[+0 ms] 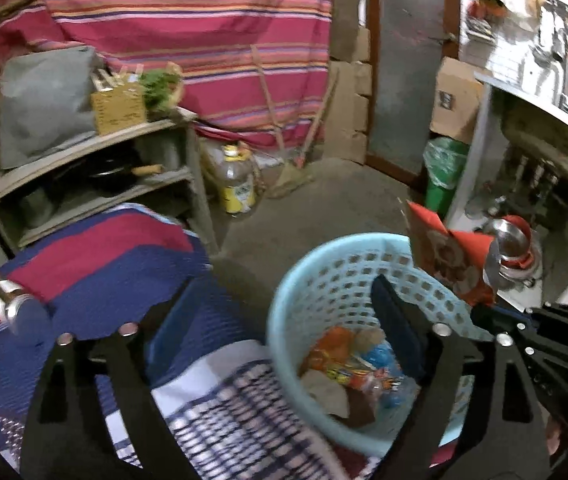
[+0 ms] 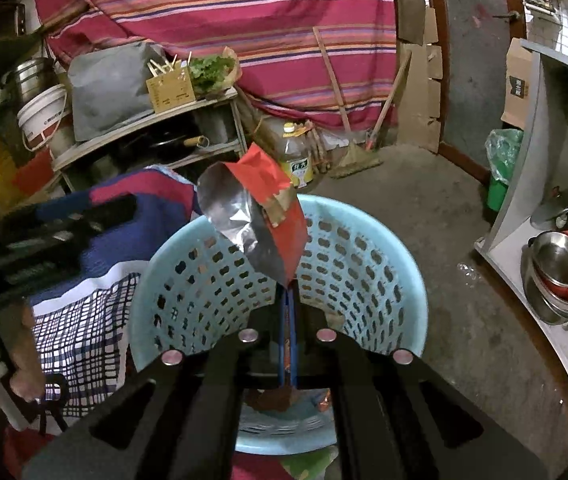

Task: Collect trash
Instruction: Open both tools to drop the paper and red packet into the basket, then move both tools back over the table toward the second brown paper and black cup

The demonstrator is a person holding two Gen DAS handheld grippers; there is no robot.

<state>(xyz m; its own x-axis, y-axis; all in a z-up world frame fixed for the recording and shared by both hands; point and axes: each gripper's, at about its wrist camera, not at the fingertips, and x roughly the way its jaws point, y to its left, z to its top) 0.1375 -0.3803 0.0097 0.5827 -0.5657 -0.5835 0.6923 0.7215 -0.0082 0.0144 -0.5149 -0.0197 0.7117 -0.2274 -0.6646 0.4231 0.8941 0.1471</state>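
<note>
A light blue perforated basket (image 1: 324,268) stands on the floor with several colourful wrappers (image 1: 364,372) in its bottom. My left gripper (image 1: 284,320) hovers over the basket's near left rim, its jaws wide open with nothing between them. A red packet with a silver foil inside (image 2: 260,216) sticks up over the basket (image 2: 368,240), pinched at its lower corner by my right gripper (image 2: 289,294), which is shut on it. In the left wrist view the same red packet (image 1: 444,256) shows at the basket's right rim, with the right gripper (image 1: 484,314) below it.
A blue, red and checked blanket (image 1: 104,264) lies left of the basket. Behind it stands a wooden shelf (image 1: 96,148) with pans. A yellow-labelled oil bottle (image 1: 238,184), a broom (image 1: 292,176), a green bin (image 1: 442,176) and steel bowls (image 2: 560,264) ring the bare concrete floor (image 1: 324,200).
</note>
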